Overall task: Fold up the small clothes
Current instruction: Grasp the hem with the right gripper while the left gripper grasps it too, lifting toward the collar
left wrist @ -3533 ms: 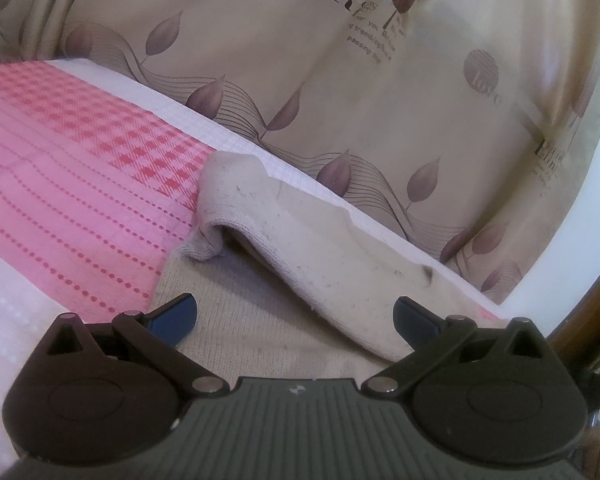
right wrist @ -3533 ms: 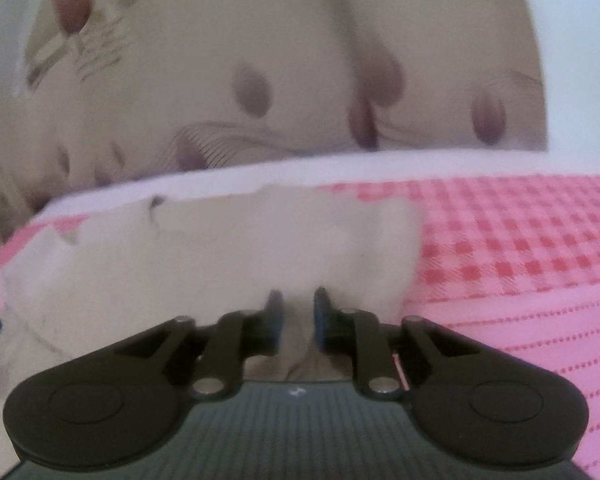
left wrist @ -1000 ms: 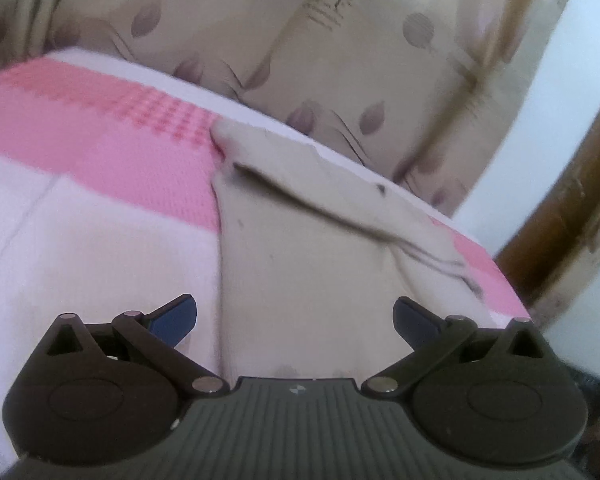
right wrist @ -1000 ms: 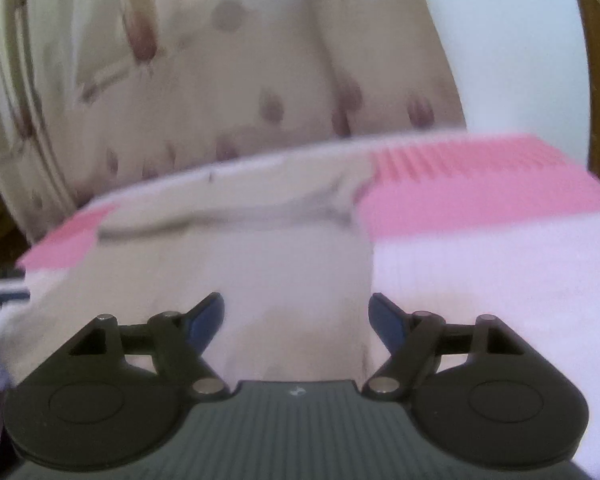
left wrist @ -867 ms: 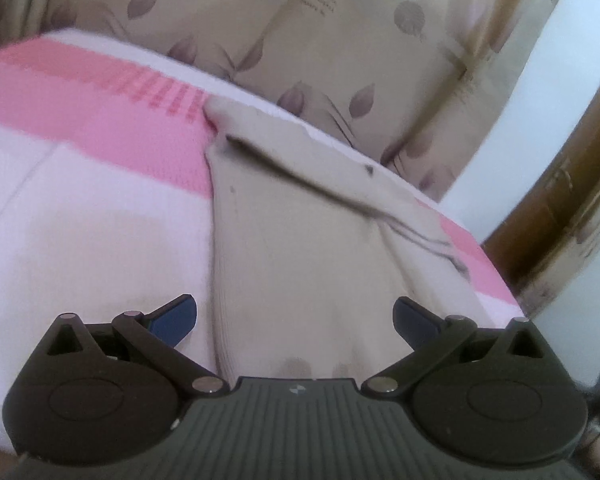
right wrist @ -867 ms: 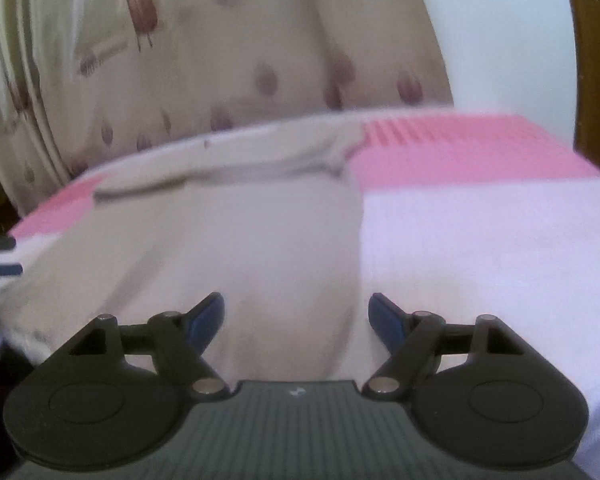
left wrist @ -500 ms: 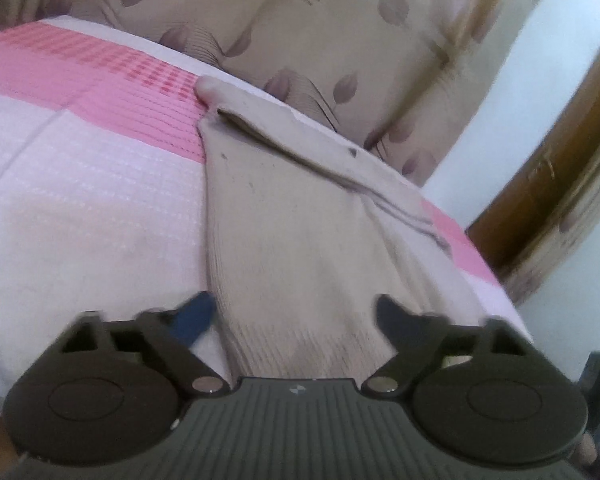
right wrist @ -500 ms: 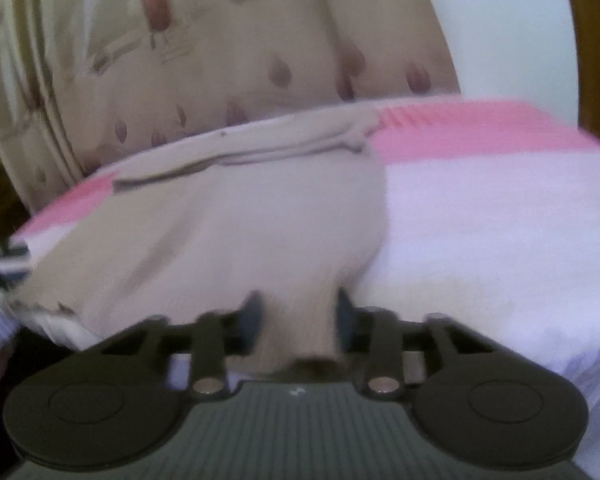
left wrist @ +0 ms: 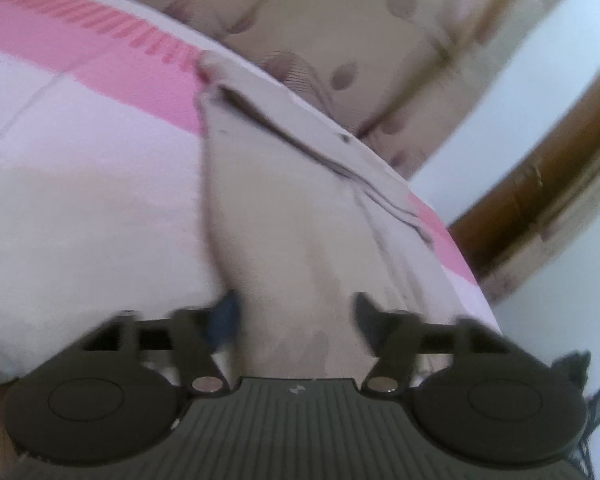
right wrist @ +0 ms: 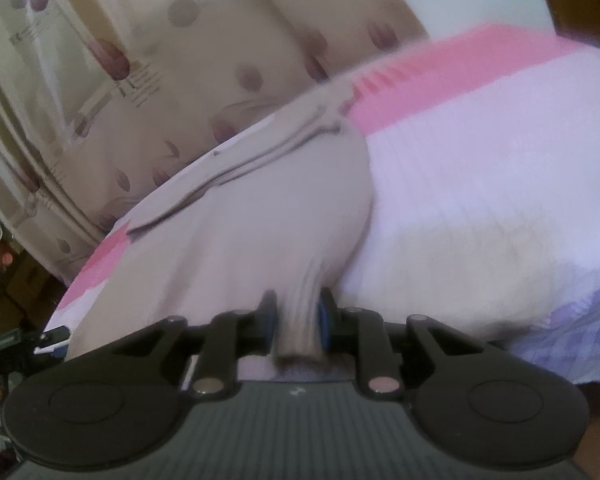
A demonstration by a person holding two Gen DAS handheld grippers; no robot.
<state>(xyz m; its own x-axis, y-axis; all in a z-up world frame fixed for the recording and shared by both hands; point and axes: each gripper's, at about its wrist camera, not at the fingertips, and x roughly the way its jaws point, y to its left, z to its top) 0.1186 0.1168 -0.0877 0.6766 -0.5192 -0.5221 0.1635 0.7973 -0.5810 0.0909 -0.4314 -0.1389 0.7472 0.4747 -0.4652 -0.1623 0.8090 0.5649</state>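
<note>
- Your right claw [right wrist: 298, 326] is clenched on the near hem of the beige garment [right wrist: 236, 232]; a bunched strip of cloth stands pinched between its blue pads [right wrist: 323, 326].
- Your left claw [left wrist: 296, 316] has its fingers set apart, one on either side of the same near hem, with cloth running between them. Motion blur hides whether the pads [left wrist: 224, 316] touch the fabric, so you cannot tell whether it grips.
- The beige garment [left wrist: 292, 216] lies spread on the bed [left wrist: 80, 184], its far end folded over into a band just short of the bed's far edge.
- The bed cover is pale under the near part of the garment, with a pink stripe [left wrist: 112, 56] beside the folded band.
- A leaf-print curtain [right wrist: 172, 80] hangs behind the bed in both views.
- Brown wooden framing [left wrist: 540, 184] stands past the bed's corner in the left wrist view.
</note>
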